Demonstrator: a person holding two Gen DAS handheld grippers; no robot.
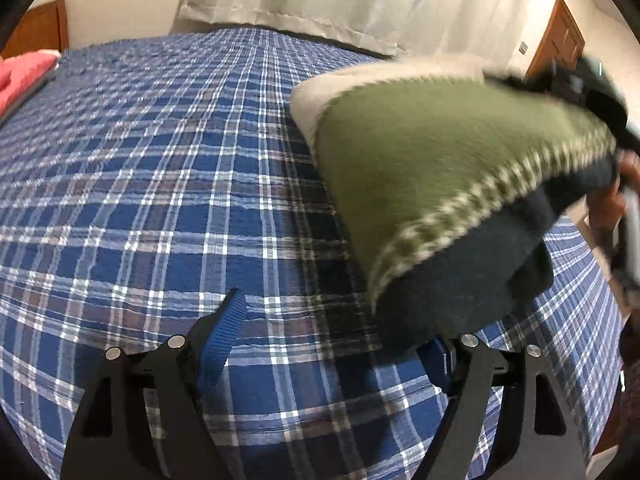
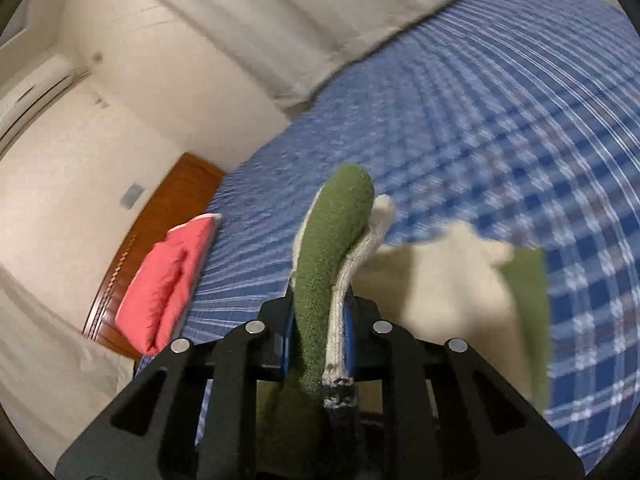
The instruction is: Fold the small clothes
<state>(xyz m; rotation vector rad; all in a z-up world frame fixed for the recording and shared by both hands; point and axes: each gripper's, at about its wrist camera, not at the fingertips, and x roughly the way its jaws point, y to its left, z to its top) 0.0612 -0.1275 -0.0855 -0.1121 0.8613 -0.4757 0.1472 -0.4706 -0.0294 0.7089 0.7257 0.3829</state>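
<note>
Mid-carry: the right gripper (image 2: 316, 344) is clamped on the green-cream-navy knit sock (image 1: 432, 184) up above the plaid bed (image 1: 160, 184), left gripper (image 1: 332, 340) gaping wide, so next it probably needs laying flat.

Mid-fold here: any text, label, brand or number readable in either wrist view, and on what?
None readable.
Green knit garment, clamped in the right gripper: no tag or print shows.
Plaid bedcover: pattern only.
Wall plate: blank, blurred.
Pink pillow: no markings.
</note>
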